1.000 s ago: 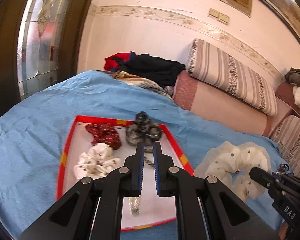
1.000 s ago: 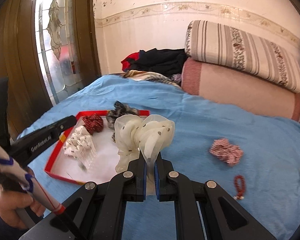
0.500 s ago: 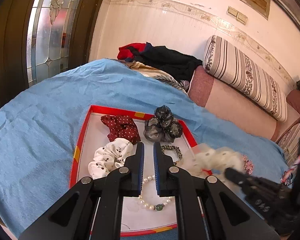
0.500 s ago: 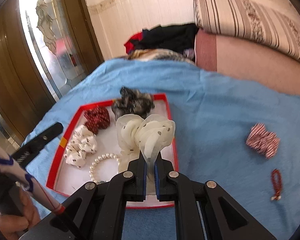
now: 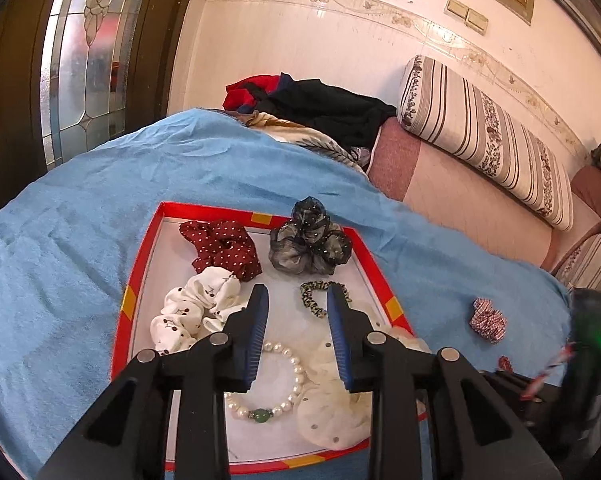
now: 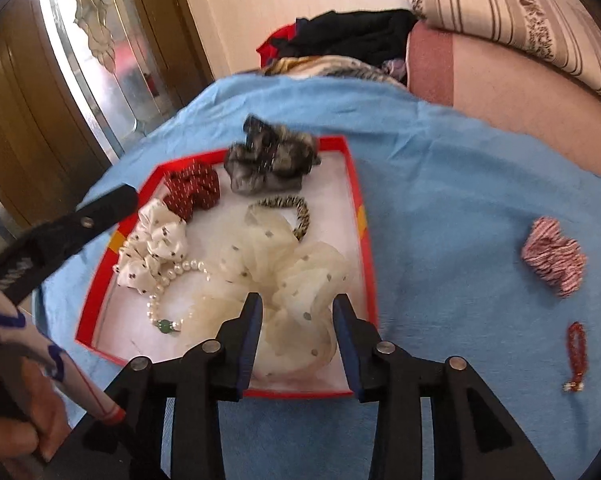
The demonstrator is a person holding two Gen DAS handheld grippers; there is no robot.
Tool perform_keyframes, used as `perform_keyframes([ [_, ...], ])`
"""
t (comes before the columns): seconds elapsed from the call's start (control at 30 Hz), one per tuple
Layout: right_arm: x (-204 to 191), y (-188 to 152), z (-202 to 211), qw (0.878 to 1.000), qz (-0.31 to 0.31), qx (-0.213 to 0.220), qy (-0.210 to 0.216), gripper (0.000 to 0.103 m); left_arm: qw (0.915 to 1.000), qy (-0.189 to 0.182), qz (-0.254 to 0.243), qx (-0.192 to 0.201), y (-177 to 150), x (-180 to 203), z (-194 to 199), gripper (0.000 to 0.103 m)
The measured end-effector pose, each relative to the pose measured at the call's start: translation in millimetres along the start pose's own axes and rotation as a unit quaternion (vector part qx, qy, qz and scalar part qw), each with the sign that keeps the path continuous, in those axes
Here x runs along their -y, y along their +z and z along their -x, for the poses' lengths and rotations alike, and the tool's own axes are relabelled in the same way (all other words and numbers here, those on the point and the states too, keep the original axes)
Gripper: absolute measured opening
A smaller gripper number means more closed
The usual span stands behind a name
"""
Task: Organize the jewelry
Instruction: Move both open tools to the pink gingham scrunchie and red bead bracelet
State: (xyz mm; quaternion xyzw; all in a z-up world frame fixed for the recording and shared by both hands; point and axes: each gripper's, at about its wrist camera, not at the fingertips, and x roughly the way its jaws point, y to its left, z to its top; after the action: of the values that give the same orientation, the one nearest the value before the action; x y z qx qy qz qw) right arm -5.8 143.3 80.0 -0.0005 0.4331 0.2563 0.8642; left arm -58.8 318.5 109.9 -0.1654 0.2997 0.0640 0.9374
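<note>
A red-rimmed white tray [image 5: 134, 264] [image 6: 362, 240] lies on the blue bedspread. In it lie a cream dotted scrunchie [image 6: 288, 280] [image 5: 332, 412], a pearl bracelet [image 5: 284, 396] [image 6: 168, 280], a white printed scrunchie [image 5: 196, 312], a dark red dotted scrunchie [image 5: 224, 244], a grey-black scrunchie [image 5: 308, 244] and a leopard band [image 5: 320, 292]. My right gripper [image 6: 298, 304] is open, just above the cream scrunchie's near edge, holding nothing. My left gripper [image 5: 298, 294] is open and empty above the tray's middle.
A red-and-white striped scrunchie [image 6: 554, 256] [image 5: 486, 320] and a red bead bracelet [image 6: 576, 354] lie on the bedspread right of the tray. Pink bolsters and a striped pillow [image 5: 480, 136] line the back. Piled clothes [image 5: 320, 104] sit at the far edge. A glass door [image 5: 80, 64] stands left.
My right gripper carried the cream scrunchie over the tray, opened and let it go; it now lies in the tray. My left gripper opened and the pearl bracelet lies in the tray.
</note>
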Motion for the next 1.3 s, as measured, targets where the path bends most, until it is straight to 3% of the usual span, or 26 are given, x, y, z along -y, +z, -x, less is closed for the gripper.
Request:
perform_keyframes([
  [0.2, 40, -9, 40, 0.999, -0.018, 0.026, -0.008, 0.04, 0.9999, -0.014, -0.008, -0.004, -2, 15, -3, 0.029],
  [0.43, 151, -35, 89, 0.992, -0.088, 0.034, -0.08, 0.04, 0.9975, -0.041, -0.054, -0.017, -15, 53, -13, 0.034],
  [0.5, 186, -42, 94, 0.989, -0.118, 0.019, -0.084, 0.037, 0.996, -0.048, -0.071, -0.023, -20, 67, -17, 0.034],
  [0.53, 198, -45, 93, 0.988, -0.128, 0.01, -0.081, 0.029, 0.9952, -0.052, -0.079, -0.026, -23, 74, -19, 0.034],
  [0.63, 224, -51, 87, 0.985, -0.157, -0.006, -0.071, 0.027, 0.9923, -0.066, -0.099, -0.034, -31, 93, -25, 0.034],
  [0.77, 234, -55, 68, 0.983, -0.178, -0.027, -0.04, 0.027, 0.9879, -0.083, -0.122, -0.046, -42, 116, -30, 0.035],
  [0.83, 233, -56, 54, 0.981, -0.173, -0.053, -0.069, 0.027, 0.985, -0.088, -0.139, -0.052, -49, 129, -33, 0.036],
  [0.93, 232, -62, 39, 0.982, -0.167, -0.061, -0.061, 0.027, 0.98, -0.107, -0.153, -0.069, -57, 146, -40, 0.044],
  [0.97, 228, -62, 38, 0.985, -0.15, -0.055, -0.068, 0.027, 0.9783, -0.116, -0.155, -0.075, -59, 152, -43, 0.049],
  [1.03, 215, -59, 37, 0.991, -0.091, -0.047, -0.086, 0.008, 0.9743, -0.131, -0.159, -0.091, -64, 164, -50, 0.051],
  [1.2, 220, -44, 75, 0.992, -0.097, 0.02, -0.083, 0.008, 0.9669, -0.167, -0.132, -0.141, -65, 192, -73, 0.053],
  [1.3, 225, -37, 97, 0.989, -0.102, 0.055, -0.089, 0.008, 0.9606, -0.189, -0.11, -0.171, -57, 214, -94, 0.067],
])
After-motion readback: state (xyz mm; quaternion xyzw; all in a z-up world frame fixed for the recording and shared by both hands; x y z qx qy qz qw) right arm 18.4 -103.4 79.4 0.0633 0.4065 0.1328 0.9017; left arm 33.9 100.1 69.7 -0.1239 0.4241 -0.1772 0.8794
